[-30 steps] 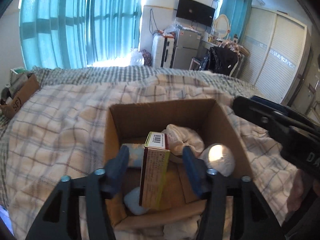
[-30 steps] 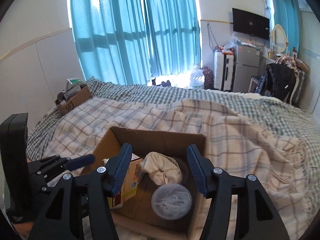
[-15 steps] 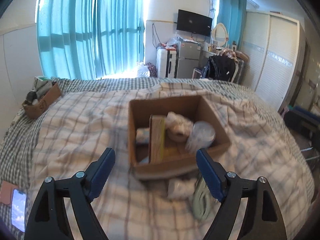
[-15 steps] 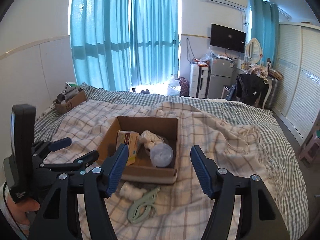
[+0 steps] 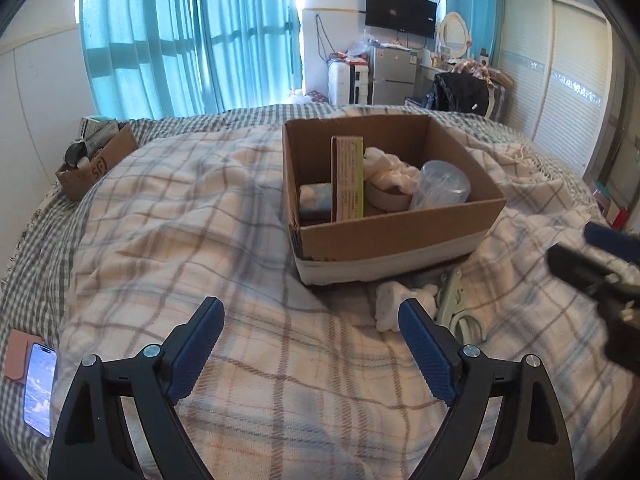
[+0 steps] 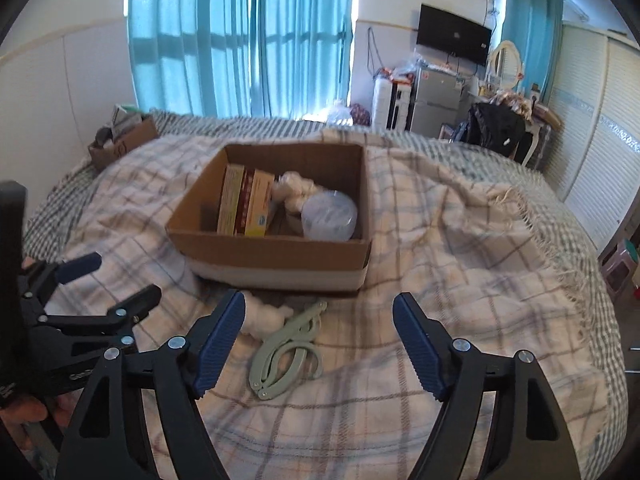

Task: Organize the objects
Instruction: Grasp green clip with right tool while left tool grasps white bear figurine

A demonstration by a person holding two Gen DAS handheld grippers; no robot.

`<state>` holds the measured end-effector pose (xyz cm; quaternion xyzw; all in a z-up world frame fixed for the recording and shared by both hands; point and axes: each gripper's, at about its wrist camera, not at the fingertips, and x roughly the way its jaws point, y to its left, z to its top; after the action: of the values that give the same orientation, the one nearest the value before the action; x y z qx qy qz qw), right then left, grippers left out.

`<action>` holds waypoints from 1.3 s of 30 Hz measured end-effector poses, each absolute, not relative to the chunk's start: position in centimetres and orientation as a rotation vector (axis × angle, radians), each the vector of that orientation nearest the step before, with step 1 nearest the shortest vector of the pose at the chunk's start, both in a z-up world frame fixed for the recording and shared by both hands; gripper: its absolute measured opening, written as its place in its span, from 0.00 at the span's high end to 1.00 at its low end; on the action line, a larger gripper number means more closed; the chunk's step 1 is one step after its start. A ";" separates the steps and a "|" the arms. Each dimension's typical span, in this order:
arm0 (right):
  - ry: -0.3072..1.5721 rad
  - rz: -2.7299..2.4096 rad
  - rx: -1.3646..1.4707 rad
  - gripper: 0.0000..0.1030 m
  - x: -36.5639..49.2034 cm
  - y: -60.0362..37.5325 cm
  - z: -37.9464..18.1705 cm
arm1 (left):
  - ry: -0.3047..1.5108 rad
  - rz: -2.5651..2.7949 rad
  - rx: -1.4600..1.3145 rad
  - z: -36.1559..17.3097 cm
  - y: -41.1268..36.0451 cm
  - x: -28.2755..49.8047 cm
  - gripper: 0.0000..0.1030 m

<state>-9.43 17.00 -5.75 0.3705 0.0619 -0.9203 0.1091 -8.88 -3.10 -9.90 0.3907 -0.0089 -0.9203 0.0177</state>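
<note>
just in front of the cardboard box (image 6: 280,252) on the bed (image 6: 460,280), your green folding hanger (image 6: 288,350) and white cloth (image 6: 266,316) lie touching. your left hand-held gripper (image 5: 310,324) and right hand-held gripper (image 6: 320,320) both gape empty, short of the box.

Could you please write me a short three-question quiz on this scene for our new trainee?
1. True or false: the left gripper is shut on the tall carton.
2. What lies on the blanket in front of the cardboard box? A) a green folding hanger and a white cloth; B) a phone; C) a plastic tub.
3. Fill in: the right gripper is ____.

Key:
1. False; it is open and holds nothing, and the carton stands in the box.
2. A.
3. Open.
</note>
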 end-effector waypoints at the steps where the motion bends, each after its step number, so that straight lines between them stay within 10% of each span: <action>1: 0.175 -2.693 1.111 0.26 -9.8 16.9 -6.5 | -0.028 -2.855 1.220 -10.2 -3.1 -8.9 0.11; 17: 0.223 -2.381 1.582 0.25 -14.9 14.3 -19.7 | 0.206 -2.744 1.359 -12.7 -6.5 -10.0 0.11; 21: 0.242 -2.374 1.559 0.34 -14.2 14.4 -19.5 | 0.174 -2.742 1.370 -12.8 -6.0 -10.1 0.11; 22: 0.231 -2.388 1.536 0.48 -13.9 14.6 -19.1 | 0.158 -2.741 1.376 -12.8 -5.7 -10.1 0.11; 23: 0.220 -2.428 1.505 0.83 -13.5 15.2 -18.3 | 0.146 -2.742 1.378 -12.8 -5.5 -10.1 0.11; 39: 0.232 -2.543 1.300 0.92 -15.0 20.9 -11.7 | -0.057 -2.783 1.616 -17.1 5.0 -15.1 0.11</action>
<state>-14.96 20.92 -11.71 0.4495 0.0801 -0.8790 0.1376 -15.10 5.00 -17.05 0.5018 -0.0176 -0.8639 -0.0385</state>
